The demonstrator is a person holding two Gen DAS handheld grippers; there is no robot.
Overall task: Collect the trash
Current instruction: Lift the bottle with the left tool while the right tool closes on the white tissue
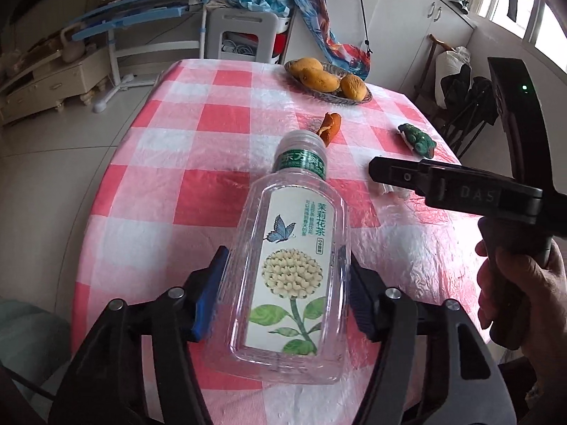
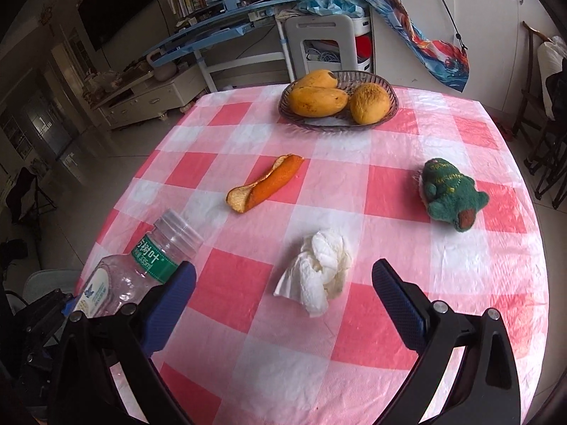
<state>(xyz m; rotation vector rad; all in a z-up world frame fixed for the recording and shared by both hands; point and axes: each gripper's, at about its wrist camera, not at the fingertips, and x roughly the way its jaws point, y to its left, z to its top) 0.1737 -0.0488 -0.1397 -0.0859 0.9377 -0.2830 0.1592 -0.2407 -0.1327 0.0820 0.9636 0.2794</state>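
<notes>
The left hand-held gripper [image 1: 283, 294] grips a clear plastic tea bottle with a green neck band and a flower-and-butterfly label [image 1: 290, 269]: its blue pads press the bottle's two flat sides near the base. The bottle's capped neck points away from the camera toward the middle of the worktop [image 1: 170, 163], which is covered with a crinkled red-and-white checked plastic cloth. In the right wrist view the same bottle [image 2: 141, 269] shows at the lower left, just beside the right tool's left finger.

The right hand-held gripper [image 2: 283, 283] stands wide apart with nothing between its fingers. It hangs over the near part of the cloth, with a crumpled white paper tissue [image 2: 319, 272] lying on the cloth ahead, between the lines of the two fingers and not touched by either. From the left wrist view that gripper [image 1: 386, 173] shows side-on at the right, held by a person's hand [image 1: 521, 294].

Further out, a curled strip of orange peel [image 2: 265, 184] lies flat near the centre of the worktop, well apart from the tissue. A small green plush toy [image 2: 450, 191] rests toward the right edge. At the far side, a shallow woven basket [image 2: 382, 85] holds three yellow mangoes [image 2: 319, 101].
</notes>
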